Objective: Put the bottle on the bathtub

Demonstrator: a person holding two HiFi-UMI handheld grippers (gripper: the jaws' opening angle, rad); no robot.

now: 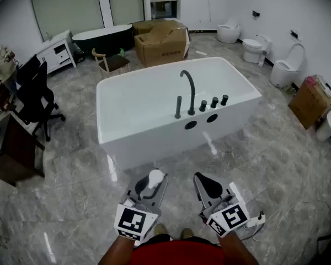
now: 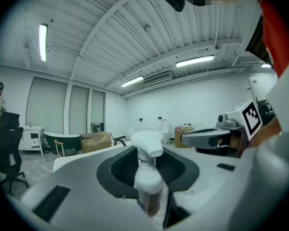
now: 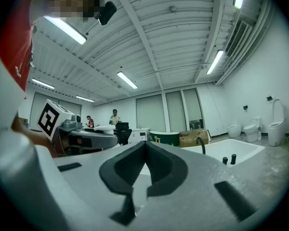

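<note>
left tongs clamping bottle, base hidden, right tongs closed

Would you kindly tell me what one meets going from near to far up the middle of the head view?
The left gripper holding the bottle → white bathtub → cardboard box.

Dressed in a red top at 6 o'clock, with a pale grey left gripper at 7 o'clock and a pale grey right gripper at 5 o'clock, both lined with black pads, each topped by a white cube with black square marks.
</note>
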